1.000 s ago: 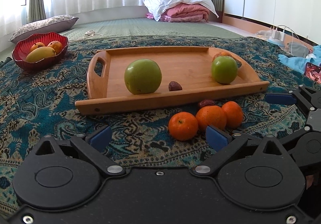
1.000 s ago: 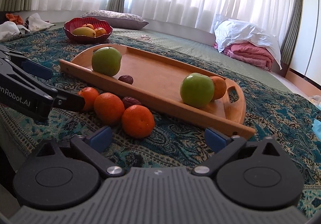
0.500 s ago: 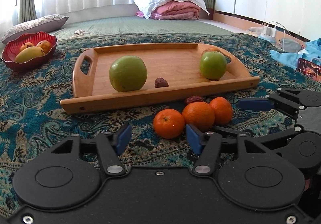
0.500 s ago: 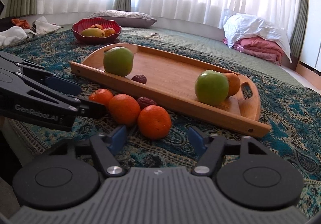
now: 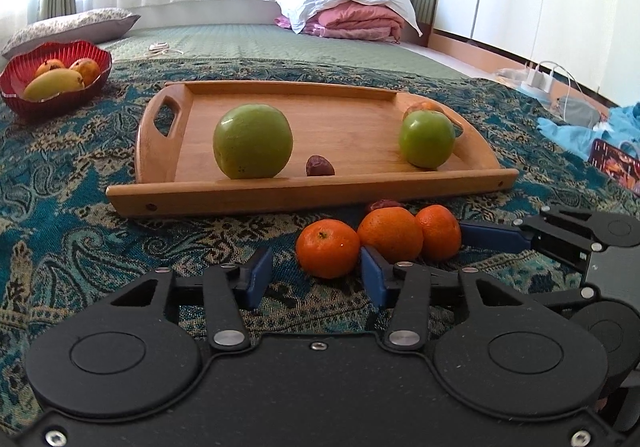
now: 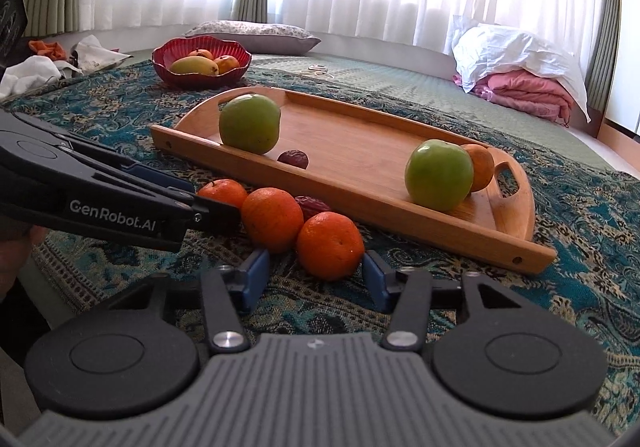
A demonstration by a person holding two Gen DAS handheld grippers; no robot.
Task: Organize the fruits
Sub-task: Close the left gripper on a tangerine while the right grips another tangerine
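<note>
Two grippers sit low over a blue patterned cloth (image 5: 72, 215), and both are squeezing in right now. The left gripper (image 5: 316, 277) has the nearest orange (image 5: 328, 248) just ahead of its blue pads (image 5: 259, 275) — the pads do not press on it yet. The right gripper (image 6: 312, 279) is closing around another orange (image 6: 330, 245); its blue pads (image 6: 374, 278) are just beside the fruit, and I cannot tell if they touch. A third orange (image 6: 272, 218) lies between those two, with a brown date (image 6: 314, 206) behind it. All of these are on the cloth, just in front of a wooden tray (image 5: 280, 195). On the tray are two green apples (image 5: 253, 141) (image 5: 427, 139), one more date (image 5: 319, 167) and an orange (image 6: 478, 167) tucked behind the far apple. Farther off, a red bowl (image 6: 200, 77) holds mangoes (image 6: 195, 66).
</note>
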